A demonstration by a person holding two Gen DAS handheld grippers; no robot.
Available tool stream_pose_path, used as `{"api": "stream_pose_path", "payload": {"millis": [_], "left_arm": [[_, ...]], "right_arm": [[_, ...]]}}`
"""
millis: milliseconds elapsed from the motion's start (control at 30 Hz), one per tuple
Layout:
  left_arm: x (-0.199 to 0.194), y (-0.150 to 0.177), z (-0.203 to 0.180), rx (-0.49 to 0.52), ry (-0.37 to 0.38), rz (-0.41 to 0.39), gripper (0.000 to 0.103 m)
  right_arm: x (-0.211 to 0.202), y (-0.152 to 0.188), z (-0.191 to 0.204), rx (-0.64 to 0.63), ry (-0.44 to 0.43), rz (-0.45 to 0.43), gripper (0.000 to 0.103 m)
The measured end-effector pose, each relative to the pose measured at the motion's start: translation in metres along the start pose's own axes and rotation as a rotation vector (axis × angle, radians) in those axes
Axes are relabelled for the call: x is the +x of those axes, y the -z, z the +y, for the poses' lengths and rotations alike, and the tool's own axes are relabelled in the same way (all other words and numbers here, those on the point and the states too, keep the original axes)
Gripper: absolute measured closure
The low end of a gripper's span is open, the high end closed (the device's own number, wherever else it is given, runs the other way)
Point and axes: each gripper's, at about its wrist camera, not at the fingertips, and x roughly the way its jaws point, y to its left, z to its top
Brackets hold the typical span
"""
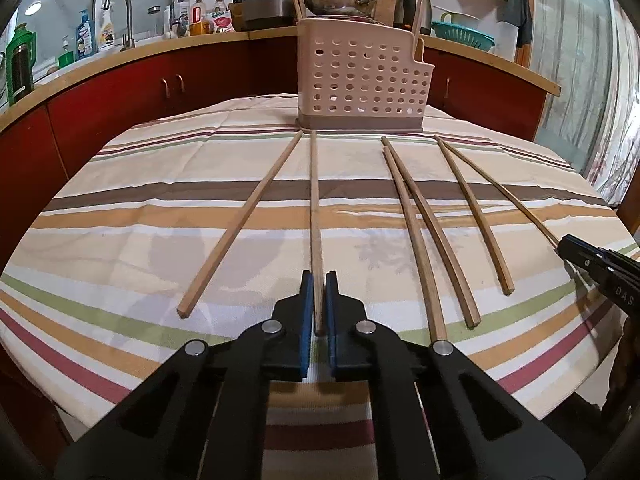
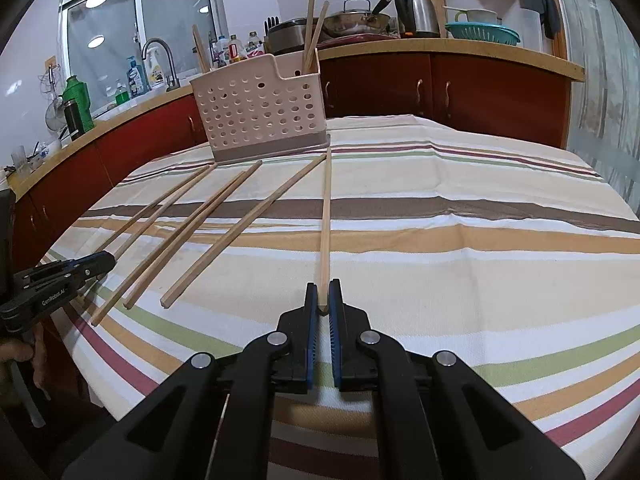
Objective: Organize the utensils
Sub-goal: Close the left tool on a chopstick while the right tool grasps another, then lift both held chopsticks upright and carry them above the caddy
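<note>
Several wooden chopsticks lie fanned out on the striped tablecloth (image 1: 120, 216) in front of a beige perforated utensil holder (image 1: 360, 80), which has a few chopsticks standing in it. My left gripper (image 1: 319, 279) is shut on the near end of one chopstick (image 1: 315, 200), second from the left in the left wrist view. In the right wrist view, my right gripper (image 2: 324, 287) is shut on the near end of the rightmost chopstick (image 2: 326, 216); the holder (image 2: 256, 116) stands beyond it. Both gripped chopsticks still lie along the cloth. The left gripper (image 2: 96, 261) also shows at that view's left edge.
A loose chopstick (image 1: 240, 224) lies left of my left gripper and three more (image 1: 420, 232) lie between the two grippers. Red cabinets and a wooden counter (image 1: 200, 46) with a faucet, bottles, pots and a kettle curve behind the table. A hand (image 2: 20, 354) holds the left gripper's handle.
</note>
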Motion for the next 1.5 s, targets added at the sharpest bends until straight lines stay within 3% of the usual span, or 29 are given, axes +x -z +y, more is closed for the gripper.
{"api": "stream_pose_path", "payload": {"millis": [300,533,767,1133,1500], "left_arm": [[-0.035,-0.009,0.001,0.01,-0.011,-0.086,0.097],[-0.087,-0.04,0.003,0.015,-0.011,-0.219,0.097],[-0.13,-0.071,0.008,0.015,0.008,-0.33,0.097],[-0.119,-0.116,0.007,0.044,0.032,-0.384,0.097],[-0.095,-0.159,0.003,0.076,0.036,-0.413,0.097]], "right_arm": [[-0.041,-0.022,0.009,-0.068,0.027,-0.139,0.096],[-0.085,-0.055,0.02,-0.124,0.034,-0.292,0.097],[-0.106,-0.083,0.025,-0.139,0.015,-0.377,0.097],[-0.087,-0.118,0.036,-0.174,0.002,-0.437,0.097],[-0.056,-0.146,0.034,-0.169,-0.008,-0.409,0.097]]}}
